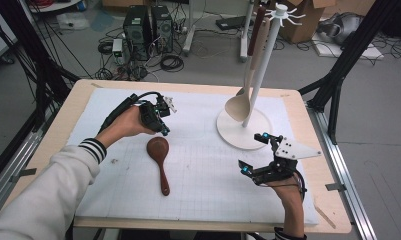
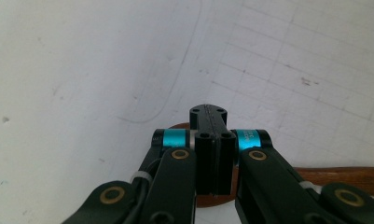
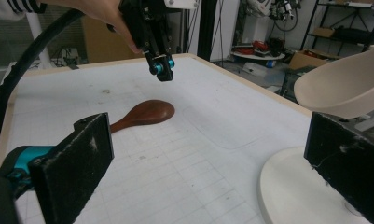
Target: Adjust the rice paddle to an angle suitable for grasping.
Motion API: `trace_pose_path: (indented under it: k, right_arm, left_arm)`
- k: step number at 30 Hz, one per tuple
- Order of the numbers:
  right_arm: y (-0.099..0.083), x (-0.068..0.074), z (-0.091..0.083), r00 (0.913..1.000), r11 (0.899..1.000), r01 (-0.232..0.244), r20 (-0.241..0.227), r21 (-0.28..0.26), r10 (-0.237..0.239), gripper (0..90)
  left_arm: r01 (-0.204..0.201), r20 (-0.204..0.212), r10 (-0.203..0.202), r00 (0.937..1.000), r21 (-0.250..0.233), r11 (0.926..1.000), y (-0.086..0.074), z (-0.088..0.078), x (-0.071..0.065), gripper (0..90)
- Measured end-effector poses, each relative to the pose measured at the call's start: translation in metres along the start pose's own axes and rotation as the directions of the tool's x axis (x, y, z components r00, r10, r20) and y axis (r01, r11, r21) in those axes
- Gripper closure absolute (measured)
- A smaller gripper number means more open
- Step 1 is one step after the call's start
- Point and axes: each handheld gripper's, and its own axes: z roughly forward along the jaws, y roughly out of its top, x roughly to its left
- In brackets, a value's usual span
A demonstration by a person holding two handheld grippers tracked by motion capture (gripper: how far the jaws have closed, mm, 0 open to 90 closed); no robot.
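A dark brown wooden spoon lies on the white mat, bowl toward the far side and handle toward me. My left gripper hangs just above the spoon's bowl, pointing down, jaws shut with nothing between them. In the left gripper view the closed tips cover part of the spoon. In the right gripper view the left gripper floats clear above the spoon. My right gripper rests wide open near the rack's base, with nothing between its pads.
A white utensil rack stands on a round base at the back right, with a pale wooden spoon and a brown utensil hanging from it. The pale spoon's bowl hangs close above my right jaw. A white gridded mat covers the table.
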Motion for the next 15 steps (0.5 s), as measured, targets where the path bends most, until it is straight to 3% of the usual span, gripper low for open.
trace_pose_path:
  k: [15]
  right_arm:
    - [0.000, -0.001, -0.003, 1.0000, 1.000, -0.003, 0.008, -0.011, 0.003, 0.3]
  left_arm:
    - [-0.008, 0.032, 0.005, 0.9995, 0.084, 0.9964, 0.019, 0.023, 0.002, 89.6]
